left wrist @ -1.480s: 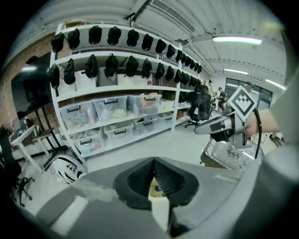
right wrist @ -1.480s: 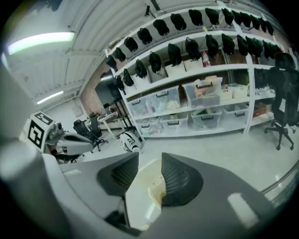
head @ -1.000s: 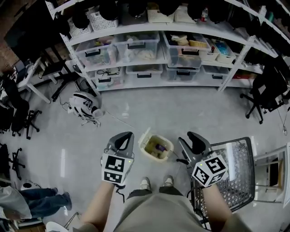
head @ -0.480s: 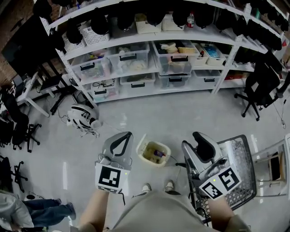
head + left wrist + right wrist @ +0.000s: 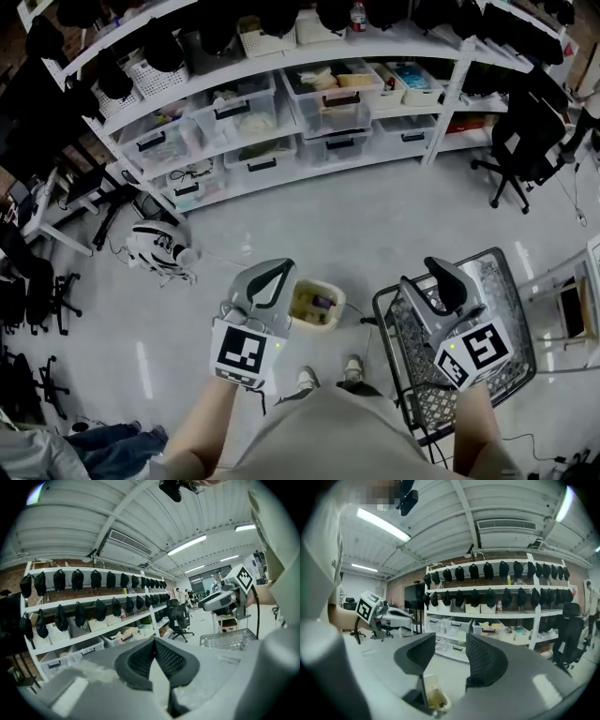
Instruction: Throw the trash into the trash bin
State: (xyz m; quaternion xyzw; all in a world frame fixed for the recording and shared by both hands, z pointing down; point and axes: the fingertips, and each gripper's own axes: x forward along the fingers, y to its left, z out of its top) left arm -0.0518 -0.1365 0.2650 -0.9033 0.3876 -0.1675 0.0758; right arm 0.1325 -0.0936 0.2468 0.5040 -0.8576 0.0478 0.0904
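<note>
I hold both grippers out in front of me at about the same height, each with its marker cube towards me; my left gripper (image 5: 277,273) is clenched, its two dark ribbed pads meeting at the tips with nothing caught between them; in the head view it overlaps the left edge of the trash bin (image 5: 319,324). My right gripper (image 5: 425,281) is released; its jaws have just been opening and stand apart with nothing between them; in the right gripper view the bin shows far below, through the gap.

The trash bin is a small cream tub standing on the pale grey floor (image 5: 394,216), just ahead of my shoes (image 5: 302,379) and between the two grippers as seen from the head view; it is open at the top, and trash lies inside it, yellowish scraps with one dark piece (image 5: 325,302) among them; what the scraps are I cannot tell.

To my right stands a wire mesh cart (image 5: 506,300); my right gripper is held over its near left corner. Across the floor runs a long white shelving unit (image 5: 281,84); clear storage boxes (image 5: 328,103) fill its lower shelves and dark caps (image 5: 488,570) hang in rows along the upper ones. A black office chair (image 5: 520,141) stands at the shelves' right end; a white and black object (image 5: 155,248) with cables lies on the floor at the left.
</note>
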